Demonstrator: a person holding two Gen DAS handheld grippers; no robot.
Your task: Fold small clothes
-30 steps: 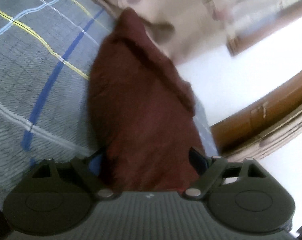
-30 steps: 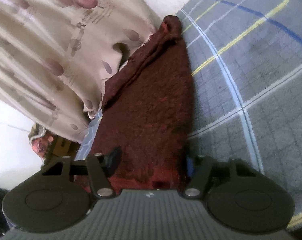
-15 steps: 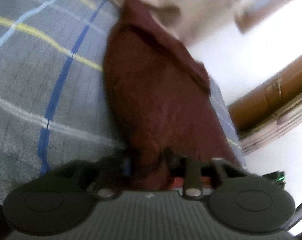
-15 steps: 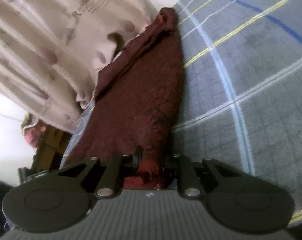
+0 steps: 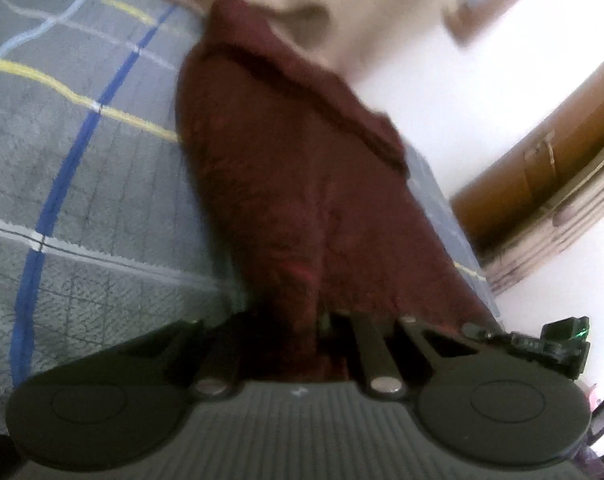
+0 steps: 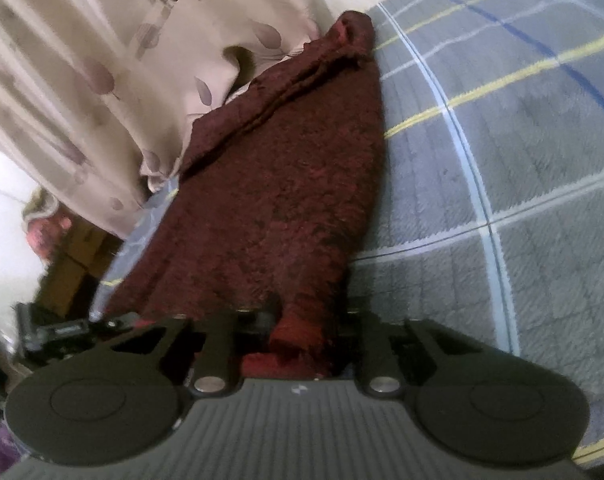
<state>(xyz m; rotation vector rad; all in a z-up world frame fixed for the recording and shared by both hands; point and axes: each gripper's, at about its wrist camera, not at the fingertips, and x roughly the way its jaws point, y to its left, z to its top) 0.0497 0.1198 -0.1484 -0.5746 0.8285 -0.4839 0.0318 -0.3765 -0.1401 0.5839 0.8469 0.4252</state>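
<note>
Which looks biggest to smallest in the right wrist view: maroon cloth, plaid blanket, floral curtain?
1. plaid blanket, largest visible area.
2-3. floral curtain and maroon cloth look about alike; the cloth lies nearer the camera, so no ranking.

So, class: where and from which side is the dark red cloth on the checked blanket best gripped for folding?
At its near short edge, one corner per claw, coming in low from the near end. The dark red cloth lies long and flat on the checked blanket; the left claw and right claw already pinch there.
</note>
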